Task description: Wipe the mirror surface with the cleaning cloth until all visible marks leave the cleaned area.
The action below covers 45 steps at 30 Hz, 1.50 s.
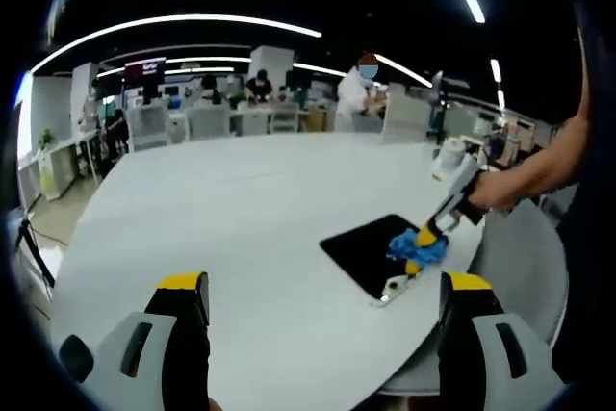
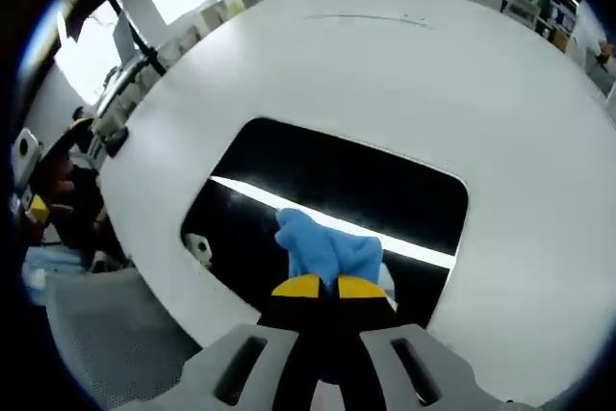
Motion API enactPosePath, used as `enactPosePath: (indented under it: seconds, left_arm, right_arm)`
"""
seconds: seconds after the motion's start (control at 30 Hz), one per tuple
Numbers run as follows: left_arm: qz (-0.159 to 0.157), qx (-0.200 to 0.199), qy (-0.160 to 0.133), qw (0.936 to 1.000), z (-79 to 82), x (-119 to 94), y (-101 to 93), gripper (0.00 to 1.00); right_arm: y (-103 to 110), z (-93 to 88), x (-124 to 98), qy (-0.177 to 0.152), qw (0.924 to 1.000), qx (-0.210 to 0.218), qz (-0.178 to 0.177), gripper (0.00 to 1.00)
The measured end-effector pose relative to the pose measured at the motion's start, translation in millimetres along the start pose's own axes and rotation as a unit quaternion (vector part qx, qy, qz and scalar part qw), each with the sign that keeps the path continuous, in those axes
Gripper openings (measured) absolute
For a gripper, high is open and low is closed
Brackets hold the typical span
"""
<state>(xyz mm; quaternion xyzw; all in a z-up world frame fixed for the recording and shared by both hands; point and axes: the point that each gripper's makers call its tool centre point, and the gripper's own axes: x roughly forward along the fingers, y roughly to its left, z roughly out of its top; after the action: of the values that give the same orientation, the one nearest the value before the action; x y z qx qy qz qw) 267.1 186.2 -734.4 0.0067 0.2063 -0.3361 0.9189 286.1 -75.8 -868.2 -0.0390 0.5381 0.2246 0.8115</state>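
Round white table [image 1: 241,209] — office chairs [image 1: 207,122] behind (people [image 1: 358,93] seated, standing).

Here's the mirror [image 2: 366,190], a dark rectangle with rounded corners lying flat on the white surface [image 2: 404,64], close to the rounded edge. Its glass reads almost black, with one bright strip of ceiling light reflected across it. In the left gripper view the mirror [image 1: 361,247] sits off to the right, tilted diagonally, a pale tab sticking out at its near corner. The cleaning cloth [image 2: 322,247] is light blue, bunched into a crumpled wad and pressed down on the glass near the mirror's near edge. From the other side the cleaning cloth [image 1: 416,247] shows as a small blue clump at the mirror's right end.
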Motion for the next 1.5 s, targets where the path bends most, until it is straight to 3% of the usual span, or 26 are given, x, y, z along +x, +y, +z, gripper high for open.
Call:
enactPosePath:
  seconds: [0.13,0.3,0.4,0.43,0.47,0.7,0.97,1.23,1.5]
  left_arm:
    - [-0.002,0.000,0.000,1.0000,-0.1,1.6,-2.6,1.00]
    - [0.001,-0.003,-0.001,1.0000,-0.7,1.8,-4.9,1.00]
    - [-0.001,-0.002,0.003,1.0000,-3.5,3.3,-7.0,1.00]
    - [-0.001,-0.001,0.004,1.0000,-4.6,4.4,-7.5,1.00]
    - [-0.001,-0.001,0.005,1.0000,-4.4,4.7,-8.0,1.00]
    - [-0.002,-0.002,0.004,1.0000,-2.3,7.2,-10.8,1.00]
    - [-0.001,-0.002,0.005,1.0000,-1.3,9.4,-11.8,1.00]
    - [-0.005,-0.003,0.008,0.9999,-2.9,14.6,-15.2,1.00]
    - [-0.013,-0.001,0.008,0.9999,0.0,20.0,-16.5,1.00]
  right_arm:
    - [8.9,-17.3,-6.3,0.006,0.9995,0.026,0.020,0.00]
    - [14.7,-29.5,-10.4,0.006,0.9992,0.027,0.030,0.00]
    - [30.0,-49.0,-10.3,0.050,0.9952,0.052,0.066,0.00]
    - [19.7,-51.0,-5.9,0.032,0.9988,0.014,0.034,0.00]
    - [26.2,-51.5,-8.2,0.027,0.9980,0.037,0.043,0.00]
    - [20.4,-28.4,-17.4,0.009,0.9975,0.037,0.060,0.00]
    - [9.4,-32.6,-12.1,0.021,0.9976,0.034,0.057,0.00]
    - [-21.3,-40.1,-22.4,0.022,0.9971,0.058,0.044,0.00]
    - [-21.8,-34.0,-19.9,0.023,0.9968,0.064,0.041,0.00]
